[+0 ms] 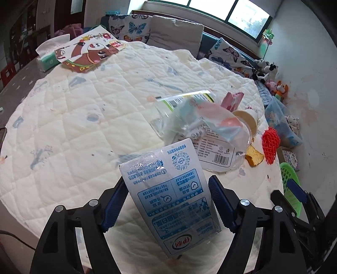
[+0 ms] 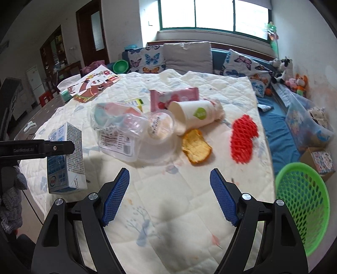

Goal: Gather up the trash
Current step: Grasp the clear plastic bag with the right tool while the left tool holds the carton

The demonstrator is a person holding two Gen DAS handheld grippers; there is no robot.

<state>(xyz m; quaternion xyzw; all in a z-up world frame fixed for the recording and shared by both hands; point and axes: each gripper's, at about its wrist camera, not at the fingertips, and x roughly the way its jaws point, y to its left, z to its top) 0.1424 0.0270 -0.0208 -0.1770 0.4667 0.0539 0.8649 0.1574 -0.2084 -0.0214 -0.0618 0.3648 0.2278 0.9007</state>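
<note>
Quilted white table cover [image 2: 189, 189] sitting under the window [image 2: 212, 14]; we're clamping the milk carton [image 1: 168, 200] left-handed, right gripper [image 2: 169, 198] gaping empty.

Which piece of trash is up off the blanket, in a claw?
The blue-and-white milk carton. It sits between the left claw's pads, lifted, while the paper cup, red foam net and wrappers lie on the blanket.

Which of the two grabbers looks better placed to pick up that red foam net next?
The right gripper. It is open and empty, and the red foam net lies ahead of it, near the green basket. The left gripper has the milk carton between its fingers.
</note>
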